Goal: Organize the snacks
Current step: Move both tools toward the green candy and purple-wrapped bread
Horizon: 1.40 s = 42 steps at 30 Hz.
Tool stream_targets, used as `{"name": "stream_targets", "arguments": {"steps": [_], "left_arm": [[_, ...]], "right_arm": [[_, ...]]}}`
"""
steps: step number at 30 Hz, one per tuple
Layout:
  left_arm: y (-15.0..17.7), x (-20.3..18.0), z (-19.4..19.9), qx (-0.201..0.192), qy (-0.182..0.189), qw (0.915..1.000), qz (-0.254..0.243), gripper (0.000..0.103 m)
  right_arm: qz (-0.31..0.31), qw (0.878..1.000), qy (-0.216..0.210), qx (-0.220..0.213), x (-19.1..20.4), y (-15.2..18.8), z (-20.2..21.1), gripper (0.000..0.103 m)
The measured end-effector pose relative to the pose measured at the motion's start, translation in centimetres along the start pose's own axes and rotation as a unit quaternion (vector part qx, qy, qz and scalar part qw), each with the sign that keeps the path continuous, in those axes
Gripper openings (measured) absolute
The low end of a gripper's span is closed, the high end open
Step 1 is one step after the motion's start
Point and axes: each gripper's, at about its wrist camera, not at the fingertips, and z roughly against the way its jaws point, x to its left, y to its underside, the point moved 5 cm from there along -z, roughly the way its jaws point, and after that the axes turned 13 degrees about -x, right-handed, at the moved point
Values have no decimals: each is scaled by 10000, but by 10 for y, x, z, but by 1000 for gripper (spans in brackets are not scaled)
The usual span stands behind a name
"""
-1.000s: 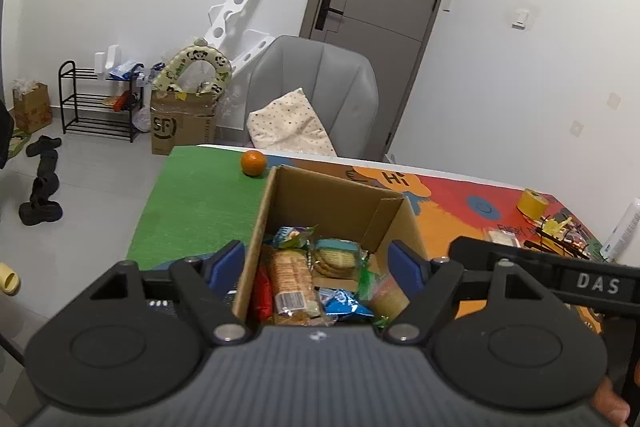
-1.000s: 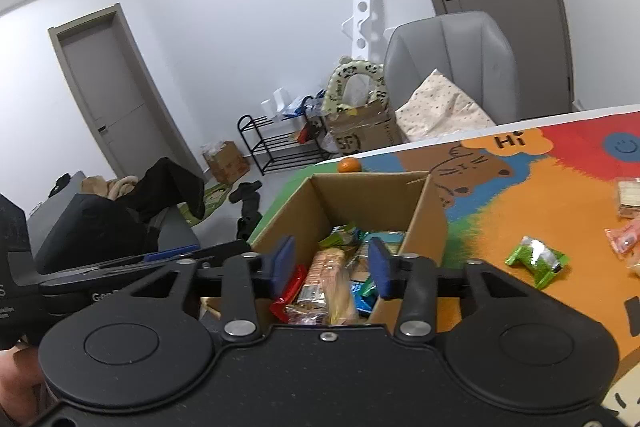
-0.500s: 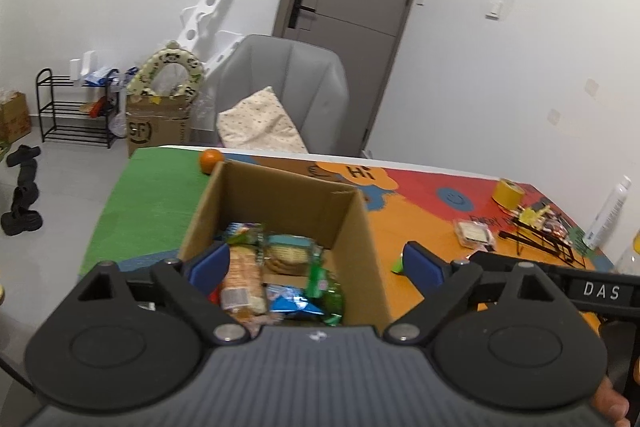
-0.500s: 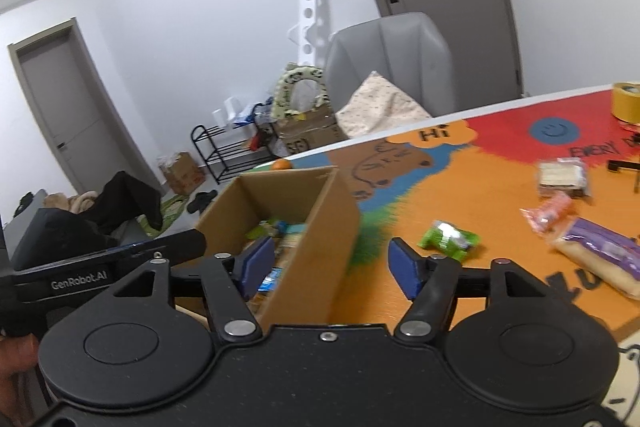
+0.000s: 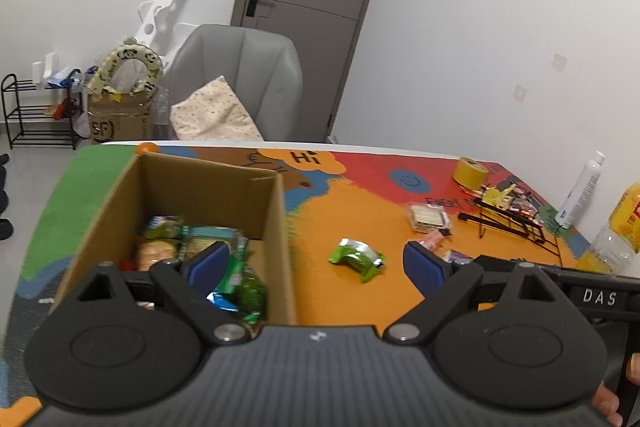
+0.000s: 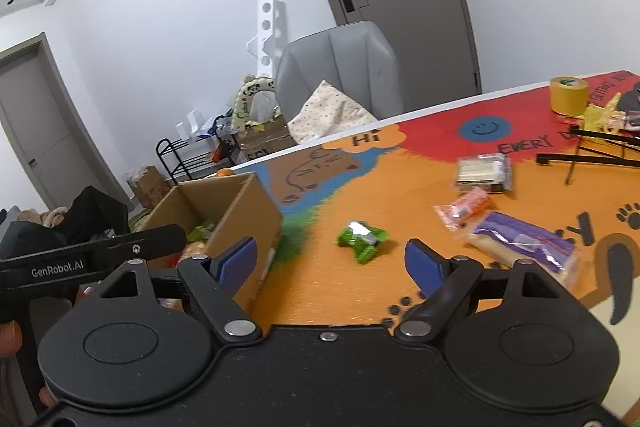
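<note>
White walls and a grey door (image 5: 316,7) stand behind a worktop (image 6: 360,291) spread with a bright cartoon mat, and a grey chair (image 5: 240,75) with a dotted cushion (image 5: 214,115) sits at its far edge. On the mat's left part is a cardboard box (image 5: 276,227), open at the top and already holding several snack packets in green, blue and tan wrappers. A green snack packet (image 5: 356,259) lies on the orange part of the mat just right of the box, apart from it. Farther right of the box lie a clear pack of biscuits (image 6: 484,169), a small pink packet (image 6: 464,207) and a purple-wrapped bread pack (image 6: 524,243), the last two close together. A roll of yellow tape (image 6: 568,95) and a black wire rack (image 5: 508,223) sit well beyond them, far from the box. The left tongs (image 5: 316,263) stand wide with nothing gripped, one blue pad over the box's inside and the other over the mat right of the box, so the box's right wall shows between them. The right tongs (image 6: 332,263) are opening, empty, and the green packet appears in the gap beyond their pads, untouched.
</note>
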Motion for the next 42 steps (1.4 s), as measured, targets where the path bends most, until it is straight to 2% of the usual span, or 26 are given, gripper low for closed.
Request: {"name": "stream_targets", "arguments": {"steps": [11, 25, 31, 36, 42], "left_arm": [[7, -43, -24, 35, 312, 9994, -157, 93], [23, -68, -64, 141, 337, 9992, -146, 89], [37, -77, -88, 391, 421, 9982, -163, 78], [51, -77, -111, 636, 338, 9973, -134, 68], [64, -72, -138, 938, 154, 9955, -15, 65]], "right_arm": [[-316, 9991, 259, -71, -53, 2, 4, 82], [-398, 9982, 428, -96, -98, 0, -11, 82], [-381, 9977, 560, -42, -117, 2, -25, 82], [-459, 9970, 618, 39, -136, 5, -37, 82], [-535, 9960, 690, 177, -154, 11, -50, 82]]}}
